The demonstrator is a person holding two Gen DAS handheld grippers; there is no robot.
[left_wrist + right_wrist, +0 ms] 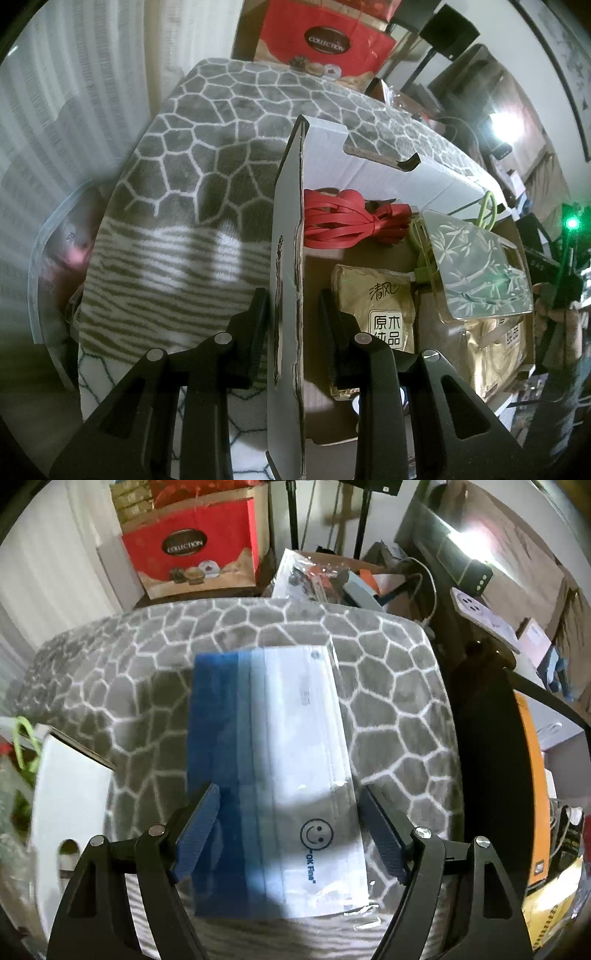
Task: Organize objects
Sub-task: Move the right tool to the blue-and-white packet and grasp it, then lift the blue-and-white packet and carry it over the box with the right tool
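Note:
In the left wrist view a white cardboard box (332, 155) stands on a grey honeycomb-pattern blanket (192, 147). It holds a red strap bundle (343, 221), gold tissue packs (376, 310), green cord (424, 258) and a clear bamboo-print packet (476, 266). My left gripper (291, 317) straddles the box's upright flap (286, 280), jaws a little apart around it. In the right wrist view a clear pack of blue and white face masks (269, 775) lies on the blanket (399, 709). My right gripper (288, 830) is open around the pack's near part.
A red "Collection" gift bag (192, 550) stands behind the blanket, also in the left wrist view (325, 33). The white box flap (70, 805) is at the left of the right wrist view. A cluttered dark shelf (480, 738) with a power strip (484, 616) is at the right.

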